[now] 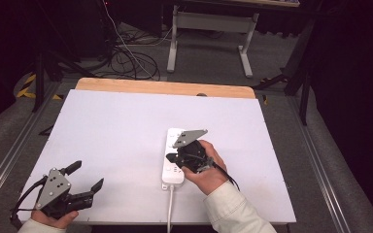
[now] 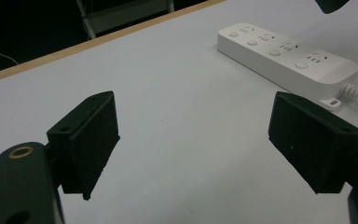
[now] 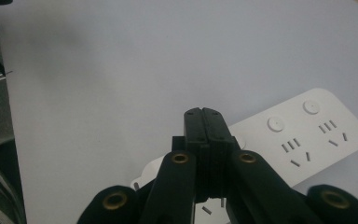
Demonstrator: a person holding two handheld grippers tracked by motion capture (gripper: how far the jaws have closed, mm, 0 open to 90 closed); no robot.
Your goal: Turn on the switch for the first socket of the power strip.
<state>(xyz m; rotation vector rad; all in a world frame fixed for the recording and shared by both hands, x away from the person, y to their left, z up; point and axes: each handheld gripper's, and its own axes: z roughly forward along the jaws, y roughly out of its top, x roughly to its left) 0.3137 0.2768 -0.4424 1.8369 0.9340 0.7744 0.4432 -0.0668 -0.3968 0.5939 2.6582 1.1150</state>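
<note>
Strip: white plastic power strip point(image 1: 174, 158) is lying mid-bench, long axis running away from the person; right tongs point(image 1: 171, 158) are hovering clenched, empty, directly over it; left tongs point(image 1: 88, 175) are sitting released, well apart.

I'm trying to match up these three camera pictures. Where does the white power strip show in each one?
High view: the power strip lies at centre, partly under the right gripper.
Left gripper view: upper right, past the open jaws, its cable leaving at the right edge.
Right gripper view: lower right, behind the shut jaws.
Shared landmark: the strip's round buttons beside each socket.
</note>
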